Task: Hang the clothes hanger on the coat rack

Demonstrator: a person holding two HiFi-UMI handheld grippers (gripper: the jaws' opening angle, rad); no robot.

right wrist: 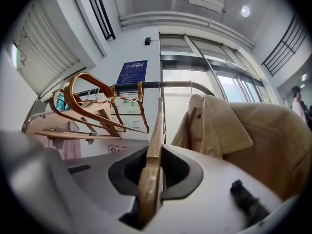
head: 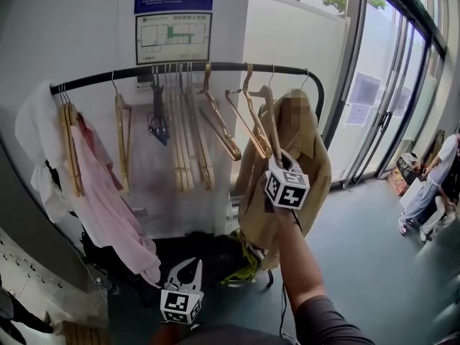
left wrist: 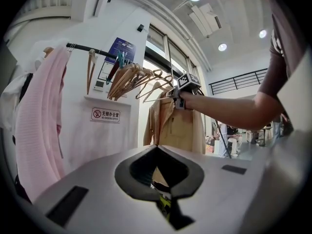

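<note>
A black coat rack rail (head: 180, 68) runs across the white wall, with several wooden hangers (head: 188, 139) on it. My right gripper (head: 277, 153) is raised at the rail's right end and shut on a wooden hanger (head: 257, 124). In the right gripper view, that hanger (right wrist: 150, 172) stands edge-on between the pads, rising toward the rail (right wrist: 165, 85). Its metal hook (head: 249, 69) is up at the rail; I cannot tell whether it rests on it. My left gripper (head: 192, 264) hangs low at the bottom centre, jaws together and empty, also seen as my left gripper (left wrist: 156, 150).
A beige jacket (head: 310, 157) hangs just right of the held hanger. Pink and white garments (head: 108, 192) hang at the rail's left end. Dark bags (head: 208, 254) lie on the floor below. Glass doors (head: 388, 99) and a person (head: 431, 185) are at the right.
</note>
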